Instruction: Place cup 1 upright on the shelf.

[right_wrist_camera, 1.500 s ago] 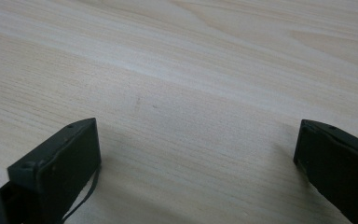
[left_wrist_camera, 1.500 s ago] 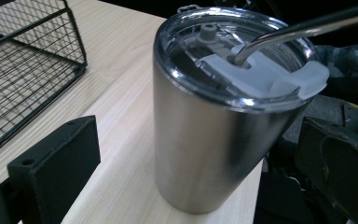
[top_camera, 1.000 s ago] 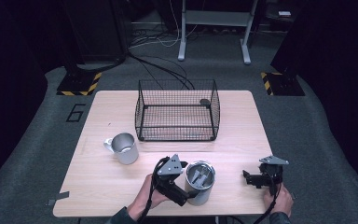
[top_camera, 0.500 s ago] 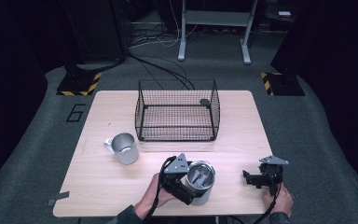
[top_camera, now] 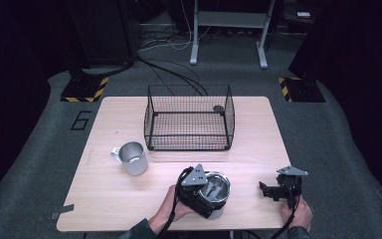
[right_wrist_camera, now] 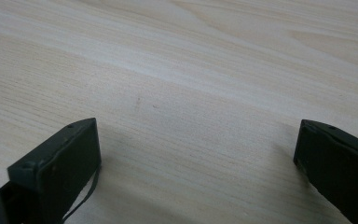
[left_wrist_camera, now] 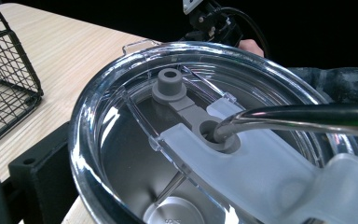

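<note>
Steel straw (left_wrist_camera: 303, 116) through tumbler lid (left_wrist_camera: 242, 163)

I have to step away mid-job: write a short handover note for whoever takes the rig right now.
Left gripper: at the lidded steel tumbler near the table's front edge; whether it is clamped is unclear.
Right gripper: open, holding nothing, low over bare table to the tumbler's right.
Steel mug stands left of the wire basket.
Done: nothing in the basket yet.
Left: probably lift the tumbler into the basket, then the mug.

Dark room — grey carpet (top_camera: 40, 164), pale wooden table (top_camera: 258, 129), black surrounds.
</note>
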`<state>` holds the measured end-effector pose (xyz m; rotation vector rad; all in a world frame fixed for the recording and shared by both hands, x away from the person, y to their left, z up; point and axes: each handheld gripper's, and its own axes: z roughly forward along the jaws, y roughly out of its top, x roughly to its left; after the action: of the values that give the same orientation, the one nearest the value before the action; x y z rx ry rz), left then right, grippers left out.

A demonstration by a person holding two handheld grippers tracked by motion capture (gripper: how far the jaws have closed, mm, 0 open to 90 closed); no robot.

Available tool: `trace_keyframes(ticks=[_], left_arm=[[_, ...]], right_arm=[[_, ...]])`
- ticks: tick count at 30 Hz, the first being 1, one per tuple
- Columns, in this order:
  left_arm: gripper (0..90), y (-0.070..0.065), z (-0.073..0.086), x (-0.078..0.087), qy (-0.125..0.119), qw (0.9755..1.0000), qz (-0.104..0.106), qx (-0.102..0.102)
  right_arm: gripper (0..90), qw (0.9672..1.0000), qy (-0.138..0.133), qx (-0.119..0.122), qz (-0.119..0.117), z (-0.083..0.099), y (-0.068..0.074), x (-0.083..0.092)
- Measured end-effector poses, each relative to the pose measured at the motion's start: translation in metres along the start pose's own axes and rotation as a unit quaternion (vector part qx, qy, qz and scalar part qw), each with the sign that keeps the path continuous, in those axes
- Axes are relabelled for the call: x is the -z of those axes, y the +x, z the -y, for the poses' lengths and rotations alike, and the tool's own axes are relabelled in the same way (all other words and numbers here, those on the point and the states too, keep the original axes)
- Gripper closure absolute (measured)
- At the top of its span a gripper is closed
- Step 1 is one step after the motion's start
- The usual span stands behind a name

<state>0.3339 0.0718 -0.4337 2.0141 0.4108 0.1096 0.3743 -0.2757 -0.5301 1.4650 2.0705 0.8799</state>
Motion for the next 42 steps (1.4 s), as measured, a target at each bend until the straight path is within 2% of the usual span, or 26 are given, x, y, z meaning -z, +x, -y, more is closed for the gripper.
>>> trace_keyframes(ticks=[5, 8, 15, 20, 27, 36, 37, 42], left_arm=[[1.9, -0.003, -0.001, 0.001, -0.004, 0.9998, -0.015, -0.013], [3.0, -0.005, -0.001, 0.002, -0.003, 0.9994, -0.019, -0.027], [3.6, -0.007, -0.001, 0.003, -0.005, 0.9989, -0.011, -0.044], [3.7, -0.010, -0.002, 0.004, -0.009, 0.9987, -0.020, -0.047], [3.7, -0.006, -0.008, 0.013, -0.018, 0.9984, -0.029, -0.046], [3.7, -0.004, -0.010, 0.016, -0.017, 0.9983, -0.030, -0.046], [3.7, 0.001, -0.015, 0.024, -0.022, 0.9977, -0.045, -0.046], [3.7, 0.006, -0.017, 0.029, -0.026, 0.9972, -0.052, -0.047]], right_arm=[[0.0, 1.0000, 0.000, 0.000, 0.000, 0.000, 0.000, 0.000], [0.0, 1.0000, 0.000, 0.000, 0.000, 0.000, 0.000, 0.000], [0.0, 1.0000, 0.000, 0.000, 0.000, 0.000, 0.000, 0.000], [0.0, 1.0000, 0.000, 0.001, 0.000, 0.000, 0.000, 0.000], [0.0, 1.0000, 0.000, 0.000, 0.000, 0.000, 0.000, 0.000], [0.0, 1.0000, 0.000, 0.000, 0.000, 0.000, 0.000, 0.000], [0.0, 1.0000, 0.000, 0.000, 0.000, 0.000, 0.000, 0.000], [0.0, 1.0000, 0.000, 0.000, 0.000, 0.000, 0.000, 0.000]])
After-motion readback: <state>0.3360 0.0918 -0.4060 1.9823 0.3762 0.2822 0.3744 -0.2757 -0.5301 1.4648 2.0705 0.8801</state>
